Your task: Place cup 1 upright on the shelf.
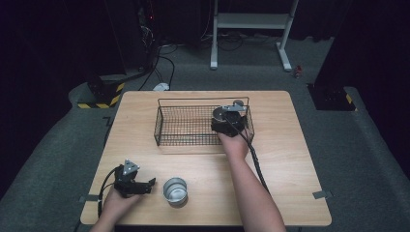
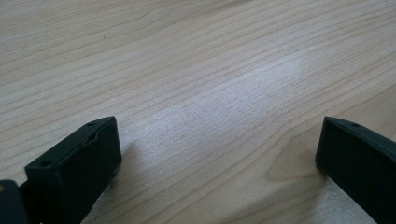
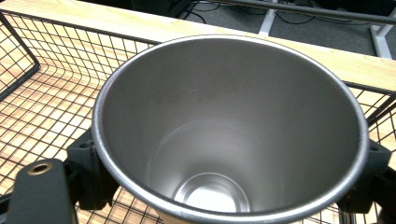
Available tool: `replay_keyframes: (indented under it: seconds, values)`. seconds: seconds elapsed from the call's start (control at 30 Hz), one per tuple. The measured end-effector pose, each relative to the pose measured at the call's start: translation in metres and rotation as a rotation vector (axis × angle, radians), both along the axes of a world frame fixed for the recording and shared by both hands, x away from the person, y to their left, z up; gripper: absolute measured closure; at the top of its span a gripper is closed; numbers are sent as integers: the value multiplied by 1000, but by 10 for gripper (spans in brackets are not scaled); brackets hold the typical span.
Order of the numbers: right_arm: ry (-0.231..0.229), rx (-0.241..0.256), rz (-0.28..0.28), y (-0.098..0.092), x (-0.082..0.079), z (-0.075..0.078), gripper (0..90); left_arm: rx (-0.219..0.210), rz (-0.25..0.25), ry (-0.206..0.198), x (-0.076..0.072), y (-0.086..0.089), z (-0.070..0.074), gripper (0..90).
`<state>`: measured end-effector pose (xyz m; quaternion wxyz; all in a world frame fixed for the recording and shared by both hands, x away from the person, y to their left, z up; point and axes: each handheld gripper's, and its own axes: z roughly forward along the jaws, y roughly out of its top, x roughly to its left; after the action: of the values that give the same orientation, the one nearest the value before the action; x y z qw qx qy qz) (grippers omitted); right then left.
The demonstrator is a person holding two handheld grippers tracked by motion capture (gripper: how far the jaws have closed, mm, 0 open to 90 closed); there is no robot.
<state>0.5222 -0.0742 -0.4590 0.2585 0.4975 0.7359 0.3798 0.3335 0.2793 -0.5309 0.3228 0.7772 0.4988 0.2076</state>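
Clamped by the right gripper (image 3: 229, 186), black fingers (image 3: 88, 172) pressing either side of a steel cup (image 3: 224, 135), just under its rolled rim. Cup upright, mouth open toward the right gripper view, nothing inside but a bare shiny bottom. Held over the right end of the wire basket (image 1: 167, 126), inside its walls, mesh floor showing beneath and around it; whether touching the mesh, cannot tell. In the high view, right gripper (image 1: 227, 121) at that same right end of the basket, cable trailing back along the forearm. Rest of the basket bare mesh, no other contents.

Nearer than the basket, toward the front edge of the counter (image 1: 290, 145), a second steel cup (image 1: 175, 190) standing upright and empty. Just left of that cup, the left gripper (image 1: 151, 183), fingers (image 2: 74, 163) spread wide apart, gripping nothing, low over bare wood well in front of the basket.
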Motion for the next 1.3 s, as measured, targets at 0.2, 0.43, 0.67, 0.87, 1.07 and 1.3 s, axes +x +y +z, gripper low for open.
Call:
replay_keyframes:
  seconds: [0.2,0.43,0.67,0.87,1.07,1.3]
  values:
    - [0,-7,4,3,1,-2,141,0,1,-2,0,0,0,6]
    - [2,-10,2,4,2,-3,141,0,1,-2,0,0,0,6]
    - [2,-15,4,6,3,-4,141,0,1,-2,0,0,0,6]
    - [9,-18,4,6,2,-4,141,1,1,-2,0,0,0,6]
    - [16,-21,2,6,-1,-4,141,2,1,-3,0,0,0,7]
    - [20,-23,12,2,-3,-6,141,1,1,-2,0,0,0,7]
